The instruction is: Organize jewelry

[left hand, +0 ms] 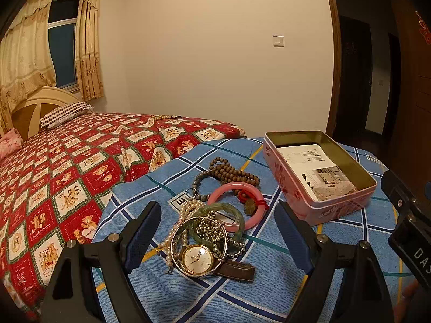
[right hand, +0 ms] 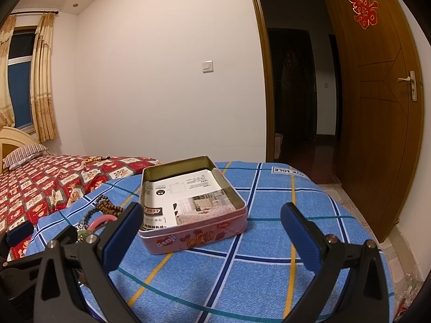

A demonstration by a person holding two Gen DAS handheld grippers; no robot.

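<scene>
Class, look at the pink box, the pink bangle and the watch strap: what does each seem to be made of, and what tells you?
Pink box: likely tin; thin walls, a rolled rim and a dull gold metallic inside.
Pink bangle: smooth and glossy, perhaps stone, glass or plastic; the look leaves it open.
Watch strap: matte brown, seemingly leather or an imitation.

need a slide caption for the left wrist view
Open left claw poised over a tangled jewelry pile on a blue plaid cloth, pink tin open beside it.
</scene>
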